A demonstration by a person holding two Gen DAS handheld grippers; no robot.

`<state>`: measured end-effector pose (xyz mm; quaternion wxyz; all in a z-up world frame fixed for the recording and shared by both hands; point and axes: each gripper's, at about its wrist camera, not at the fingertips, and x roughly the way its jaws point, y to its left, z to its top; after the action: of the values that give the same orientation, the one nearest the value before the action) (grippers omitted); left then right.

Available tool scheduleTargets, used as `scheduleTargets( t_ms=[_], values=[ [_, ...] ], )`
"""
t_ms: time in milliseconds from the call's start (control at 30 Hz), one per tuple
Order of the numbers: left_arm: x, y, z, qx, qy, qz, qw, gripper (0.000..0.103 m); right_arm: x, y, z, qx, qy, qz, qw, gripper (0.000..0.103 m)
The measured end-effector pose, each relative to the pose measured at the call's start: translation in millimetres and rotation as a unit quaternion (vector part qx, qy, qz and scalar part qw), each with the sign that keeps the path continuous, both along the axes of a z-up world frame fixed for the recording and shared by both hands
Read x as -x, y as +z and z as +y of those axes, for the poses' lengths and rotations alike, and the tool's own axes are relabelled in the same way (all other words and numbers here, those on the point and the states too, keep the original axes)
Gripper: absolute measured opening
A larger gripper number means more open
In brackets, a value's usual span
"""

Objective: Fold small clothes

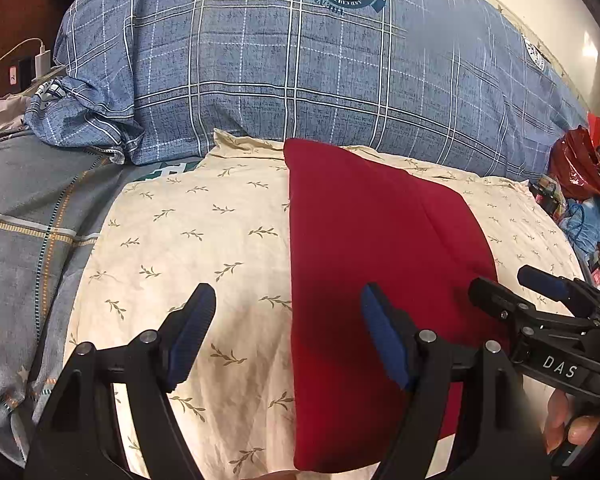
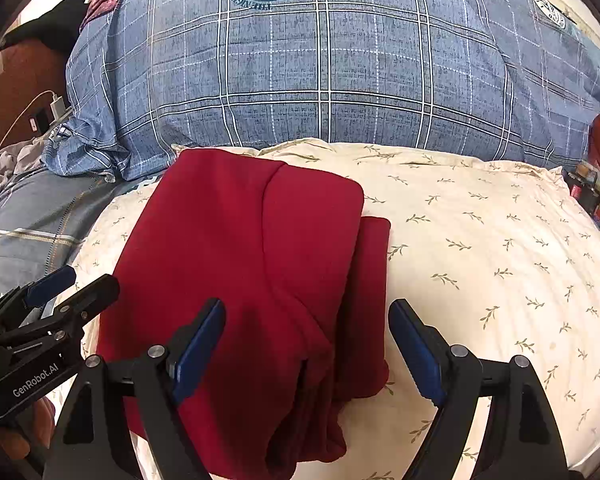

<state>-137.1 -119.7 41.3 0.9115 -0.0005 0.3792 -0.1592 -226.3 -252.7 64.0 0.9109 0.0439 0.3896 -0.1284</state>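
On the bed, a cream pillow carries the red garment, already folded into layers with perhaps one fold left, while left claw and right claw hover released, grasping nothing.

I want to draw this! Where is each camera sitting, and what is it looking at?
Left wrist: rides on the left hand-held gripper, looking down over the red garment's left edge; its open fingers and the right hand-held gripper show.
Right wrist: rides on the right hand-held gripper, open above the garment's right side.
Both show the cream pillow and blue quilt.
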Motion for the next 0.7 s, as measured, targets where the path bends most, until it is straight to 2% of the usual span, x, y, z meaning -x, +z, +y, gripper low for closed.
scheduleTargets(
  t_ms=[700],
  values=[
    [-2.0,-4.7,-2.7,-0.009,-0.001,0.002,1.0000,0.075,-6.9,-6.6,-1.5,-0.011,0.005,0.013,1.000,0.085]
  ],
)
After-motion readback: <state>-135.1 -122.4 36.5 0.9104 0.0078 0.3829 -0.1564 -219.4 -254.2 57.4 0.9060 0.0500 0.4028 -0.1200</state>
